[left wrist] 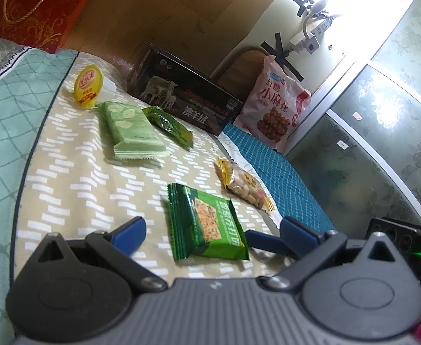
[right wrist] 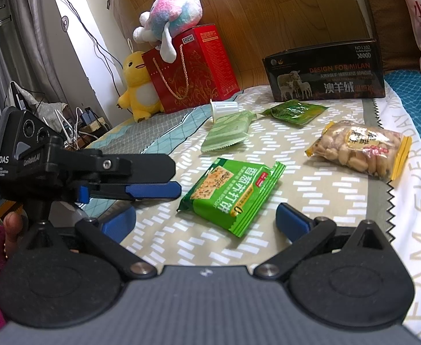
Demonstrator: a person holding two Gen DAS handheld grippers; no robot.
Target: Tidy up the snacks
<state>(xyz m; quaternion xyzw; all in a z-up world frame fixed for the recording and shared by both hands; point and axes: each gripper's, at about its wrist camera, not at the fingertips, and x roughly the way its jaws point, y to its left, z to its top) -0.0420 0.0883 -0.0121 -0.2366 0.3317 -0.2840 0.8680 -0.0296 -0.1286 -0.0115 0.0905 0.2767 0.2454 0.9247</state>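
While both grippers, left (left wrist: 194, 231) and right (right wrist: 206, 218), hover with jaws spread, the cracker pack (right wrist: 233, 194) lies flat on the bed (right wrist: 158, 244); pinching it could snag the bedding.

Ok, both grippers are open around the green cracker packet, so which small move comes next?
Probably close the left gripper on the bright green square cracker packet: it lies flat between those open fingers on the beige patterned cloth, while the right gripper is also open and holds nothing.
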